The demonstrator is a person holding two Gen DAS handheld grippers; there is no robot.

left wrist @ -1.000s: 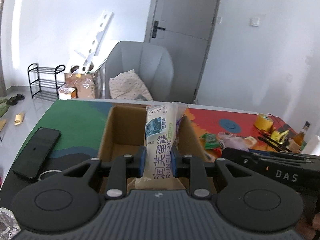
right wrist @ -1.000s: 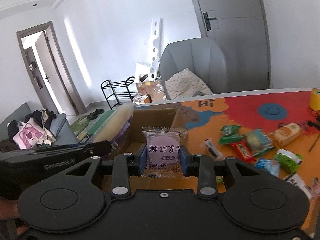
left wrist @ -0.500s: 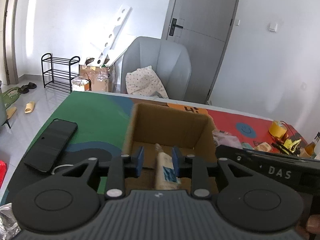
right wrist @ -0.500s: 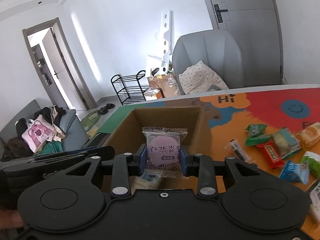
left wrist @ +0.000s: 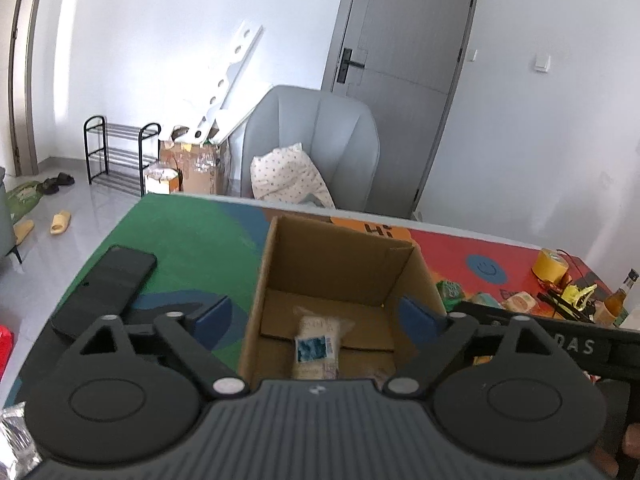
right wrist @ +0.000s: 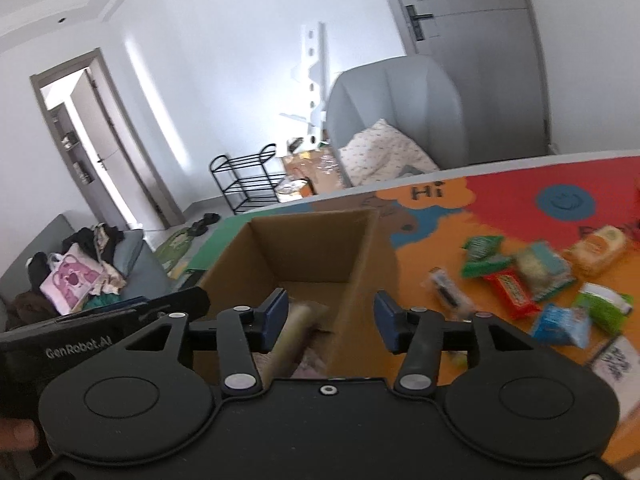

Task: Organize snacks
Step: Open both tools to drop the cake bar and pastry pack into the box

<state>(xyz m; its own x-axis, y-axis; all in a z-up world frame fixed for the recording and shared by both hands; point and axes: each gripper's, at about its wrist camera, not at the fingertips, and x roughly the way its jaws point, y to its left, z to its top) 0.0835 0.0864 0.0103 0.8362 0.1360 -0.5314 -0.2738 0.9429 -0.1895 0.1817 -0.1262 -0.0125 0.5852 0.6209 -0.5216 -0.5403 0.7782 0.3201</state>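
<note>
**Both claws spread over the open box**

On the bright play-mat table point(left wrist: 192, 240), the cardboard box point(left wrist: 340, 264) stands open-topped, and both wrist views look straight down into it. Its near wall is cut off behind the gripper bodies in both views, so the front of its floor cannot be seen.

Over on the right side of the mat, the loose snacks point(right wrist: 536, 280) lie in a scatter, well apart from the box; motion blur smears their labels beyond reading, and the nearest ones run off the frame edge. A black phone point(left wrist: 108, 284) lies flat on the green part, left of the box.

The left gripper point(left wrist: 320, 316) hangs tilted down over the box mouth, its jaws opening and already very wide, one pad outside the left wall and the other at the right wall. Nothing is between the pads. Below the gap, the cake packet point(left wrist: 318, 346) lies on the box floor, its lower end hidden by the gripper body.

The right gripper point(right wrist: 330, 322) points down too, straddling the box's right wall, jaws opening, gripping nothing. Just under its left pad a blurred packet point(right wrist: 294, 336) shows inside the box; whether it is resting or falling cannot be told. A fingertip point(right wrist: 16, 438) peeks in at the lower left edge.
</note>
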